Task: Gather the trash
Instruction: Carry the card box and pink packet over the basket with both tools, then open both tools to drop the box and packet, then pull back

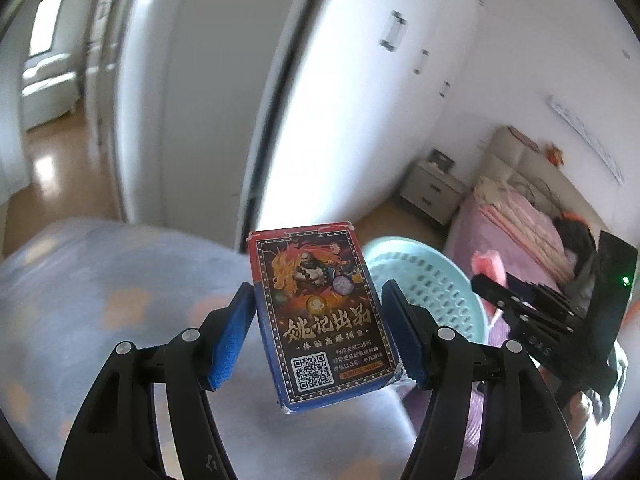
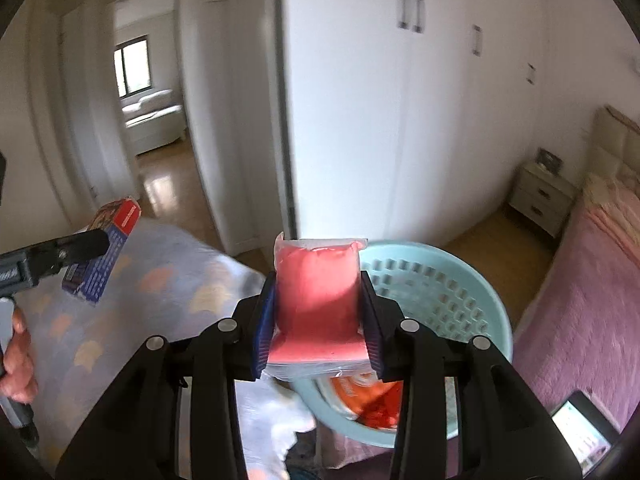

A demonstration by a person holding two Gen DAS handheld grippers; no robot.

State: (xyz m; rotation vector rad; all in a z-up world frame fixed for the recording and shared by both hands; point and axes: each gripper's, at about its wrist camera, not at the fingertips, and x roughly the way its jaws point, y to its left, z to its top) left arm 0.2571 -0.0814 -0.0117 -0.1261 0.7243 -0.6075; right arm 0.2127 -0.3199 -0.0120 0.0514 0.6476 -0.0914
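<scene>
Up between the blue pads of the left hand-held gripper (image 1: pixel 318 332) stood a playing-card box (image 1: pixel 320 312), printed face toward the camera with a QR code near its lower end; the pads pressed on both of its long sides, so it was gripped and held off any surface. From the right wrist view the same box (image 2: pixel 106 248) showed at the far left, tilted, with a bare hand (image 2: pixel 16 360) around that gripper's handle below it. The right hand-held gripper (image 2: pixel 318 320) was closed on a pink packet (image 2: pixel 316 304) sealed in clear plastic, which stood upright between the pads and reached well above them.

Just behind and below the packet sat a pale blue perforated basket (image 2: pixel 460 280), and orange and red wrappers (image 2: pixel 368 396) lay at its bottom. The packet itself hid much of the basket's near rim. A bedspread (image 2: pixel 132 300) with a pastel scallop pattern lay under both grippers to the left, blurred. To the right ran a bed with a pink cover (image 2: pixel 580 300), and a lit tablet (image 2: pixel 580 436) rested at its near corner. Farther off stood a small nightstand (image 2: pixel 540 196) with drawers, white wardrobe doors (image 2: pixel 400 120) behind the basket, and an open doorway (image 2: pixel 148 92) to another room with a window.
</scene>
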